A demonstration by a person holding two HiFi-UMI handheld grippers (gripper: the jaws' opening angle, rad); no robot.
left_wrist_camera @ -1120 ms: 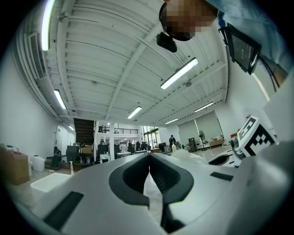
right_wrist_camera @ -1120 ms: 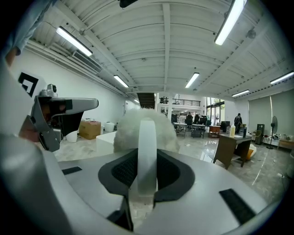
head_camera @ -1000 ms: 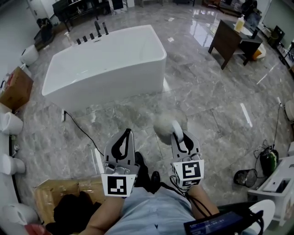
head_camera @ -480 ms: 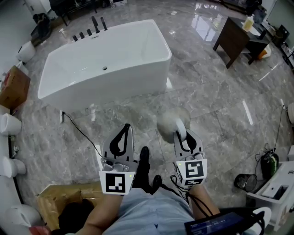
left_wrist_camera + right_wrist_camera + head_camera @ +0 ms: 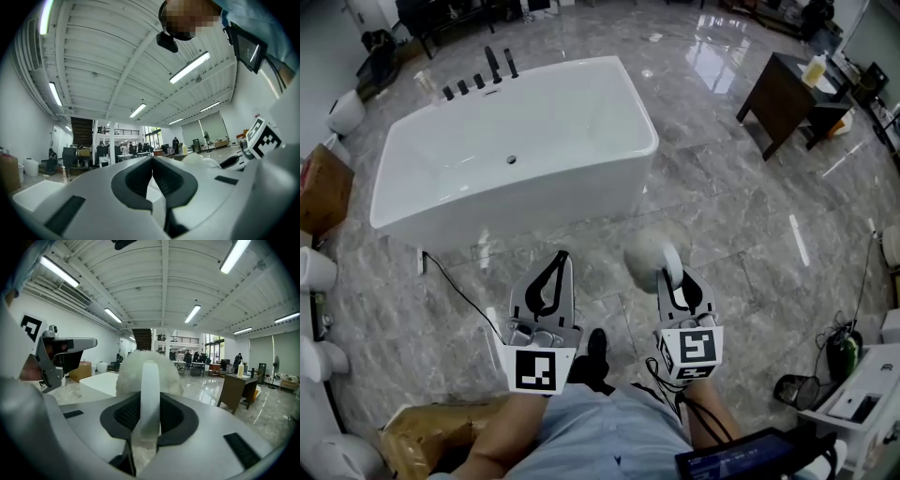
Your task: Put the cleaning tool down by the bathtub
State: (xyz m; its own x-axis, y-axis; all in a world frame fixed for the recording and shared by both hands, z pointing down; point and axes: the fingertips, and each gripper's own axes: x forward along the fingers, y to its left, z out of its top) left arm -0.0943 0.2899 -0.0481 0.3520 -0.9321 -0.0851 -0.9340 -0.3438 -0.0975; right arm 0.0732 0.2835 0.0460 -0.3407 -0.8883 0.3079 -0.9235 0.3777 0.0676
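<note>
The cleaning tool [image 5: 649,253] is a fluffy white round head on a flat white handle [image 5: 150,394]. My right gripper [image 5: 678,281] is shut on that handle, and the fluffy head [image 5: 147,371] sticks out past the jaws. In the head view the tool hangs above the marble floor, short of the white bathtub [image 5: 516,150], which lies ahead and to the left. My left gripper [image 5: 549,281] is shut with nothing in it, beside the right one; in the left gripper view its jaws [image 5: 152,176] meet.
Black taps [image 5: 478,75] stand at the tub's far rim. A black cable [image 5: 459,286] runs across the floor near the tub. A dark wooden table [image 5: 792,98] stands at the right. A cardboard box [image 5: 441,427] sits near my left side. Toilets [image 5: 319,272] line the left edge.
Both grippers have come a little closer to the bathtub, which now sits lower and larger in the head view. The right gripper's hold on the tool is unchanged.
</note>
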